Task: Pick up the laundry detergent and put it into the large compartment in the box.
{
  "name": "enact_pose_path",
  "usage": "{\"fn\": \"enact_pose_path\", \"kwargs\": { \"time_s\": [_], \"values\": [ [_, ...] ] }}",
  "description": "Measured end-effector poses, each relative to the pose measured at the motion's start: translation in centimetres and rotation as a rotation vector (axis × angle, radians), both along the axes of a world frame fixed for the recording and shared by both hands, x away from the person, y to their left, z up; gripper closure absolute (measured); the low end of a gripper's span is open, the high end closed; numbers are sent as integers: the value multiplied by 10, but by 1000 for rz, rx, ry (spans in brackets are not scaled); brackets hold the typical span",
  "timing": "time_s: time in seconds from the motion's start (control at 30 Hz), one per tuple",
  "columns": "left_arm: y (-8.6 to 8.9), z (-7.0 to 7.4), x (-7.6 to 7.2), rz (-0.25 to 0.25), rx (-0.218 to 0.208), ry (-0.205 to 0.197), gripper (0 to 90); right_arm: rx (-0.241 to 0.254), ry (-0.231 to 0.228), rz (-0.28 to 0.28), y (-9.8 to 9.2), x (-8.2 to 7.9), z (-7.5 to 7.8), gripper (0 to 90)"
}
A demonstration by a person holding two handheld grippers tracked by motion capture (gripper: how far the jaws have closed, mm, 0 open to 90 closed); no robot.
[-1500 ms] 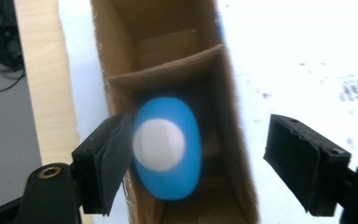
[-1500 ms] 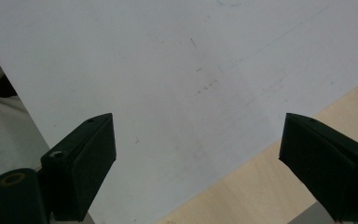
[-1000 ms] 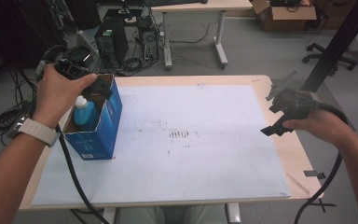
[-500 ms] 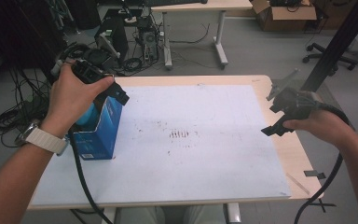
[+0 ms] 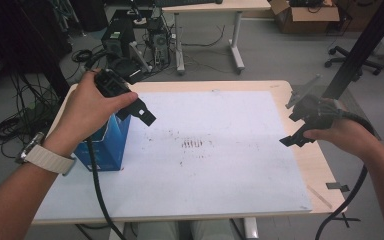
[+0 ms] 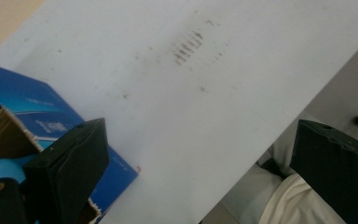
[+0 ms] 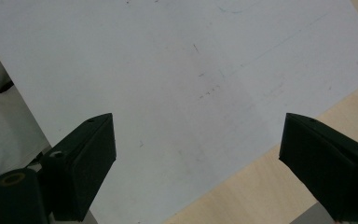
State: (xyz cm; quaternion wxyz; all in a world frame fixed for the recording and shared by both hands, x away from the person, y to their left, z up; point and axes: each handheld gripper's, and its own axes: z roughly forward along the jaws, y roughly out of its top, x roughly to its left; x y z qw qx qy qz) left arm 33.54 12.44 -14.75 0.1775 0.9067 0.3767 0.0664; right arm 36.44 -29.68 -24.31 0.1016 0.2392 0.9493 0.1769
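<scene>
left gripper [image 5: 141, 111]: jaws spread wide, nothing between them, held above blue box, touching nothing
right gripper [image 5: 294, 137]: jaws wide apart, empty, over the table's right edge
blue box [image 5: 111, 145]: upright, open-topped, near left edge of white sheet [image 5: 220, 165]
table [image 5: 316, 165]: wood rim bare beside sheet

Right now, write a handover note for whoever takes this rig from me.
Left gripper: open, empty, held above the blue box's right side.
Right gripper: open, empty, hovering at the right edge of the white sheet.
The box stands open-topped at the sheet's left edge; something light blue lies inside it.
Done: nothing out of the box.
Left: probably lower the left gripper into the box and lift the contents out.
</scene>
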Motion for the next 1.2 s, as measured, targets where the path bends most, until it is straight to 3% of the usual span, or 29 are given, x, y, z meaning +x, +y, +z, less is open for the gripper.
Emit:
{"fn": "enact_pose_path", "kwargs": {
  "time_s": [0.03,0.13,0.27,0.43,1.2],
  "values": [
    [0,0,0,0,0,0,47,0,0,0,0,0,0,106],
    [-11,-2,-4,-66,-8,7,47,0,-2,-3,-1,0,0,106],
    [-18,-5,-4,-108,-21,13,47,9,-6,-4,0,0,0,106],
    [-24,-8,-5,-139,-5,21,48,11,-4,5,3,0,-3,107],
    [-30,-14,2,-142,-10,32,53,11,0,12,4,6,-5,106]
  ]
}}
